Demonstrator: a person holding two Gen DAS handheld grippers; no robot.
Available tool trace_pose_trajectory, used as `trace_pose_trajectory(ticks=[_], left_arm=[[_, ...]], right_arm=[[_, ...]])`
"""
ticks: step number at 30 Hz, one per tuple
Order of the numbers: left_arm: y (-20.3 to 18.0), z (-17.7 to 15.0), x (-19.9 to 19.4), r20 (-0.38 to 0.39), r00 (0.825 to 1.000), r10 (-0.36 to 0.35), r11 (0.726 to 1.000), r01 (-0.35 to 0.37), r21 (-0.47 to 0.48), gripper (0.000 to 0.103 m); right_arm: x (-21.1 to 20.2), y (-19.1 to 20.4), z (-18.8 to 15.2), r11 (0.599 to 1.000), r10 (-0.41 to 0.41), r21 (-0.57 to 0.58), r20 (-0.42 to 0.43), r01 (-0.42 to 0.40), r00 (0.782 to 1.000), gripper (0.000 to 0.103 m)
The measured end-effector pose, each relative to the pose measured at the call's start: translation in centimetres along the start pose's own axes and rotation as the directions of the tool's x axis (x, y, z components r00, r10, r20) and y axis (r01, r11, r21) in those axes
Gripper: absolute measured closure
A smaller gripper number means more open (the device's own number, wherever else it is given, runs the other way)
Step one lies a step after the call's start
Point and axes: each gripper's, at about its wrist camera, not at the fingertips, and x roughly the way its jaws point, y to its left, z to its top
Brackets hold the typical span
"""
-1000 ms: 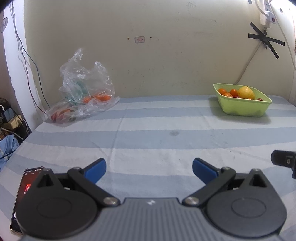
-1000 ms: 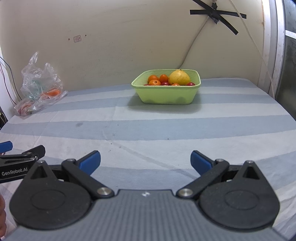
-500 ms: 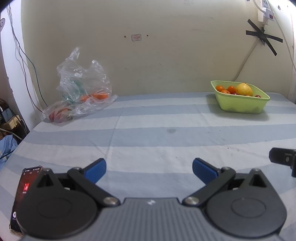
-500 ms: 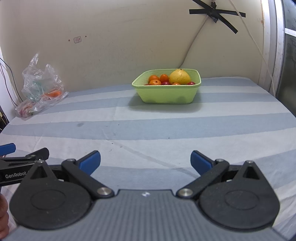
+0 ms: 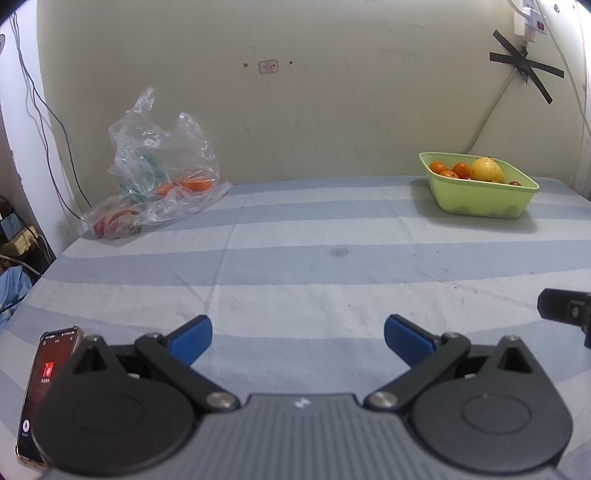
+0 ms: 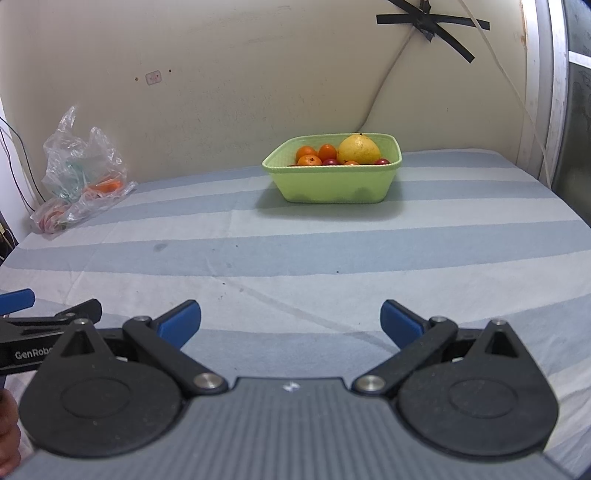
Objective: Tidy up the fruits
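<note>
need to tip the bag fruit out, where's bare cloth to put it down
Bare striped cloth runs between the clear plastic bag of fruit and the green plastic basket, forward to both open grippers. Crowded: the near-left edge by the smartphone.

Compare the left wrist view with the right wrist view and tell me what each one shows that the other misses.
Only the left wrist view shows the smartphone lying on the striped cloth, and the white power strip on the wall. Only the right wrist view shows the window frame at the right edge and part of the person's hand. Both show the green basket holding tangerines and a yellow pear, the plastic bag of fruit, the black tape cross, and each open, empty hand-held gripper: left, right.
</note>
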Motion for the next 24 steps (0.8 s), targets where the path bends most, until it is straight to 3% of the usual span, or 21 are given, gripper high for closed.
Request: trace_pose_trajectory(ticks=[15, 24], left_arm=[[-0.04, -0.12, 0.21, -0.007, 1.0, 0.001, 1.0, -0.001, 0.006, 0.0], [-0.23, -0.06, 0.29, -0.011, 1.0, -0.012, 1.0, 0.012, 0.009, 0.0]], right_arm=[[0.29, -0.28, -0.13, 1.0, 0.002, 0.012, -0.009, -0.002, 1.0, 0.0], [-0.3, -0.3, -0.54, 1.0, -0.01, 0.01, 0.031, 0.01, 0.999, 0.0]])
